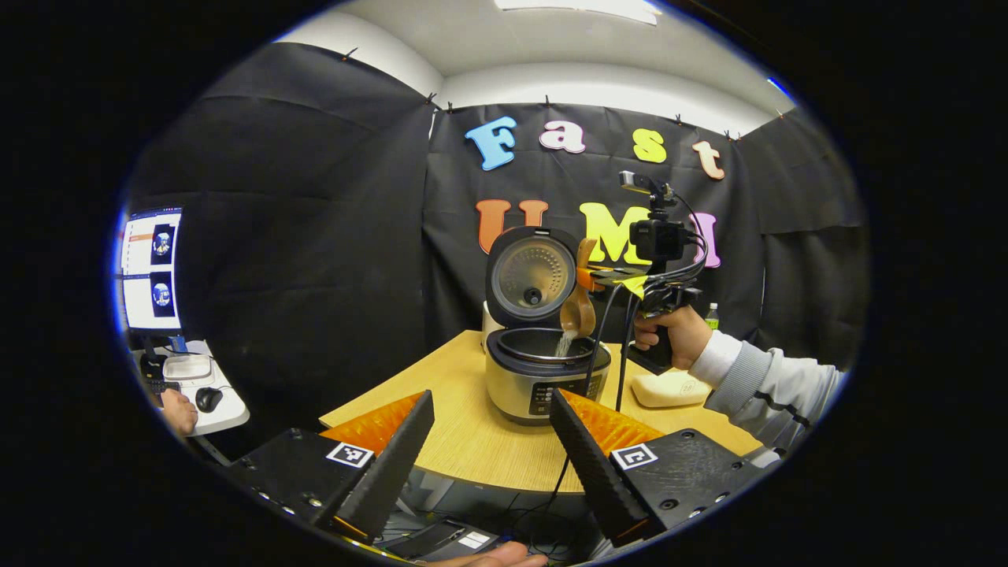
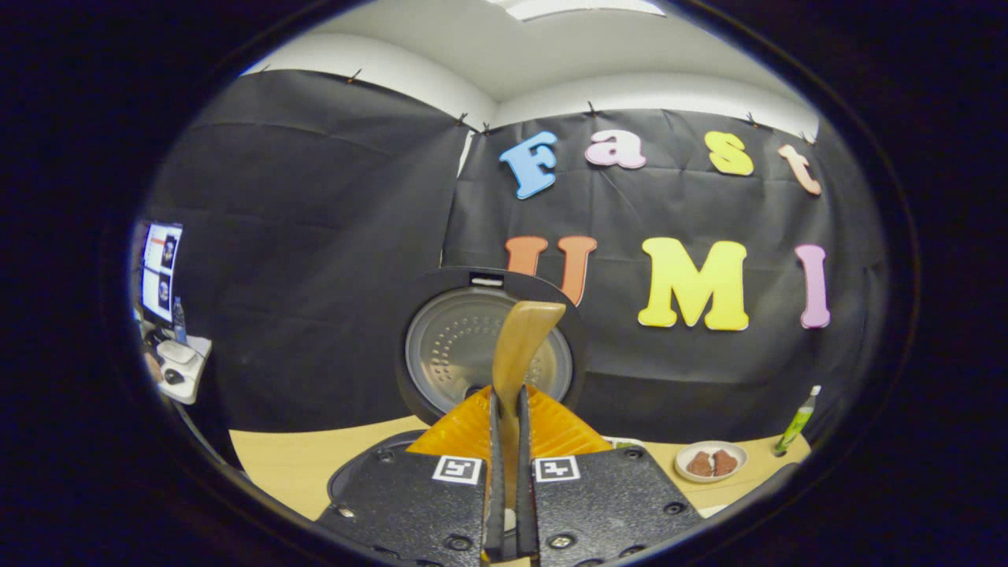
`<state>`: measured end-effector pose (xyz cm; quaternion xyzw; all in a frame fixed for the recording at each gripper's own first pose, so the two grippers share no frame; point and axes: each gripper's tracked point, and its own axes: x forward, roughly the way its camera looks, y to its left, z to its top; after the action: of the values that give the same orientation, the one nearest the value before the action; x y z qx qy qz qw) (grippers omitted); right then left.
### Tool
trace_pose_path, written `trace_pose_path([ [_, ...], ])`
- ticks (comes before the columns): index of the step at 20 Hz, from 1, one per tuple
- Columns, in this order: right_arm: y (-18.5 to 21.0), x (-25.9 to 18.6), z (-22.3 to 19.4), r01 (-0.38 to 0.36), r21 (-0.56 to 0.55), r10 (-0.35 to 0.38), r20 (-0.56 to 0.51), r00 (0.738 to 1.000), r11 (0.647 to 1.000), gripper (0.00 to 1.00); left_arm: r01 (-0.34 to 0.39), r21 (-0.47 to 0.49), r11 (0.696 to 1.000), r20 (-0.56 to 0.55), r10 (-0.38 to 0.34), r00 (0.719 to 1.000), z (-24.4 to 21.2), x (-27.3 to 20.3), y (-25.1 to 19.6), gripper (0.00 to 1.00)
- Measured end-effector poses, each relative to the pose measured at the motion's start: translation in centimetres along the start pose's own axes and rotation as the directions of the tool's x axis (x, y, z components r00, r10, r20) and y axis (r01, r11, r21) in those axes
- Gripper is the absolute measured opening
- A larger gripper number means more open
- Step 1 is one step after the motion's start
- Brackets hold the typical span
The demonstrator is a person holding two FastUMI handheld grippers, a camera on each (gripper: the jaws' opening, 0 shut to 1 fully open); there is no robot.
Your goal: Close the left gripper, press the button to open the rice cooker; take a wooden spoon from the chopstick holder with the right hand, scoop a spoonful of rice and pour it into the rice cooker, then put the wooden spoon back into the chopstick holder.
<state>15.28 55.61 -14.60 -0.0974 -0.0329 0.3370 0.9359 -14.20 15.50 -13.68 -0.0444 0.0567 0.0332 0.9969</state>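
The rice cooker stands on the wooden table with its lid raised. Over its pot, a wooden spoon hangs bowl-down and rice streams from it into the pot. My right gripper, held by a hand, is shut on the spoon's handle. In the right gripper view the handle sticks up between the shut fingers of the right gripper, in front of the open lid. My left gripper hangs open before the table's near edge, nothing between its fingers.
A cream pad-like object lies on the table right of the cooker. A small dish with brown pieces and a green tube sit at the table's right. A side desk with monitor and mouse stands at left.
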Motion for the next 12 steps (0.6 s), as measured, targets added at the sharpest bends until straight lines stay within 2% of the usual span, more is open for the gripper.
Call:
trace_pose_path([
  [3, 0.6, 0.0, -0.4, 0.003, -0.068, -0.003, 0.002, 1.000, 0.998, 0.11, 0.005, -0.012, 1.000, -0.004, -0.005, 1.000, 0.0, -0.1, 0.2, 0.94],
  [12, 0.4, -1.3, -0.2, -0.001, -0.135, 0.004, 0.019, 1.000, 0.991, 0.11, 0.004, -0.023, 1.000, -0.019, -0.004, 1.000, -0.2, 0.4, -0.1, 0.94],
])
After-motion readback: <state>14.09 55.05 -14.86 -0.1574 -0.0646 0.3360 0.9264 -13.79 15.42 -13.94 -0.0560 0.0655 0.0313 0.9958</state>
